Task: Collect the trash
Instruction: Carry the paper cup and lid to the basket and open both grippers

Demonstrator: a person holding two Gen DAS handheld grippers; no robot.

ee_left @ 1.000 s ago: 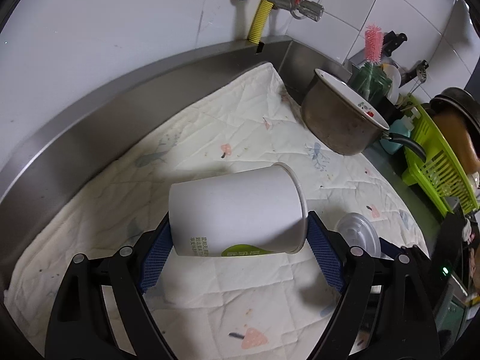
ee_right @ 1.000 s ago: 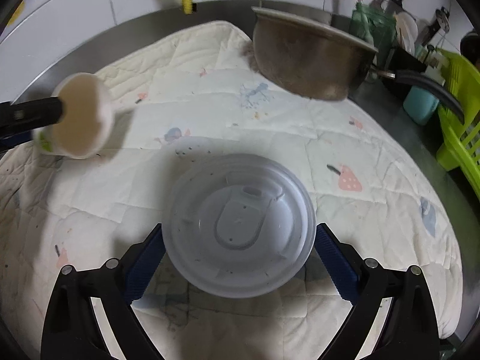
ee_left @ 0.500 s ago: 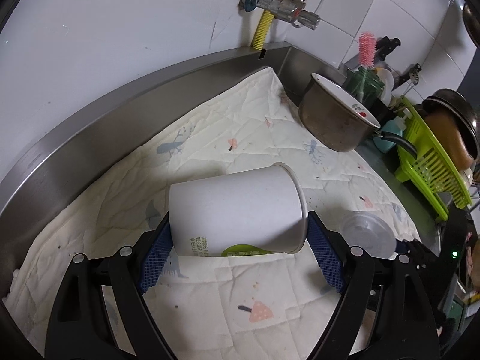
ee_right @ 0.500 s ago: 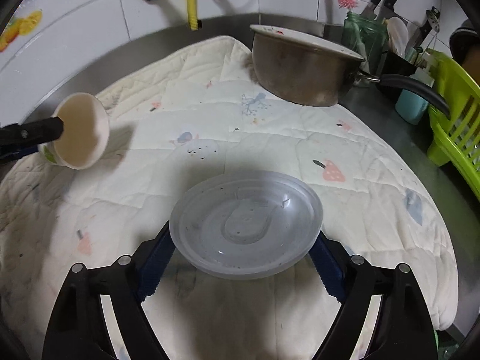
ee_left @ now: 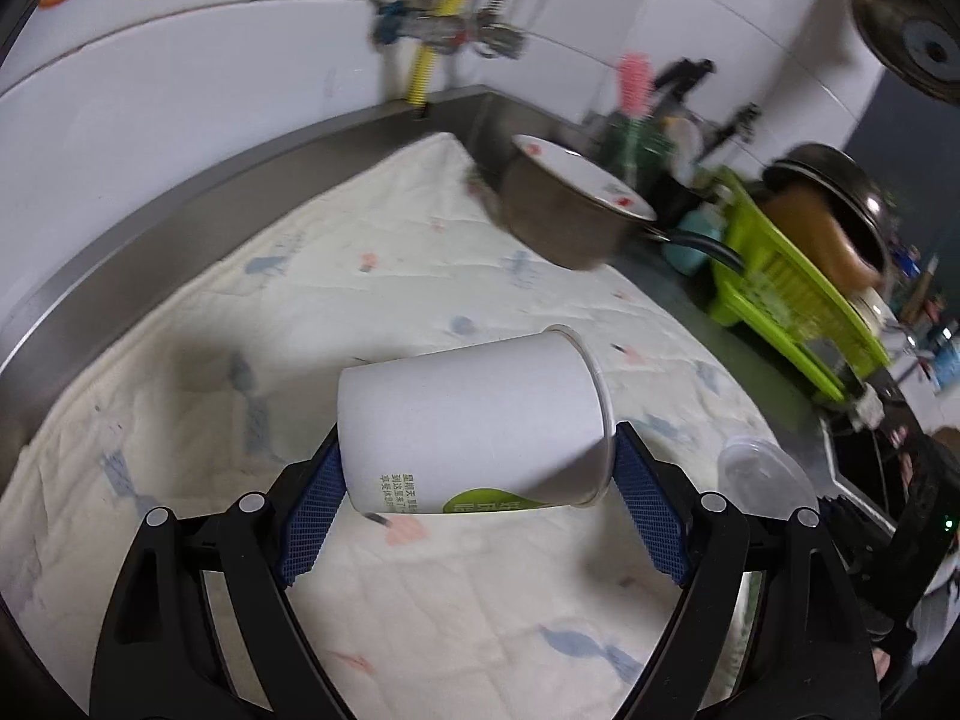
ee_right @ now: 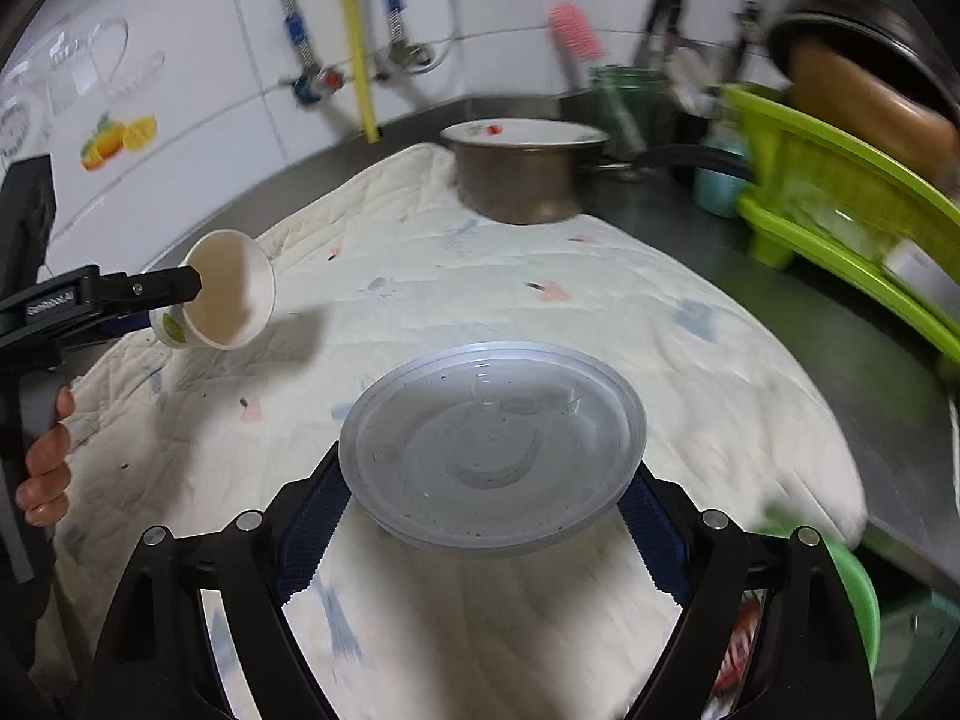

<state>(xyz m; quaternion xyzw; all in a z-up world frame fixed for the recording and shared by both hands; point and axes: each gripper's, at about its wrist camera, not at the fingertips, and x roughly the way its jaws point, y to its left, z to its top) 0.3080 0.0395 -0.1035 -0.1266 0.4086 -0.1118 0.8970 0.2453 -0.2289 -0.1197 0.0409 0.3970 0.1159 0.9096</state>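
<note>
both pieces of trash are picked up and off the quilted mat (ee_left: pixel 420 276) — the carry step. the left gripper (ee_left: pixel 477 483) clamps the paper cup (ee_left: pixel 474 420) sideways between its pads; the right gripper (ee_right: pixel 480 507), after closing, pinches the plastic lid (ee_right: pixel 492 450) edge to edge. next comes reaching a bin — likely the green rim (ee_right: pixel 855 588) beyond the right finger.

The quilted mat (ee_right: pixel 480 276) is taken as the landmark. A pot (ee_right: pixel 519 180) is set on its far edge, and a dish rack (ee_right: pixel 840 228) is placed off its right side. Above the mat, a paper cup (ee_left: pixel 474 420) is held sideways at the left and a plastic lid (ee_right: pixel 492 450) nearer the front.
</note>
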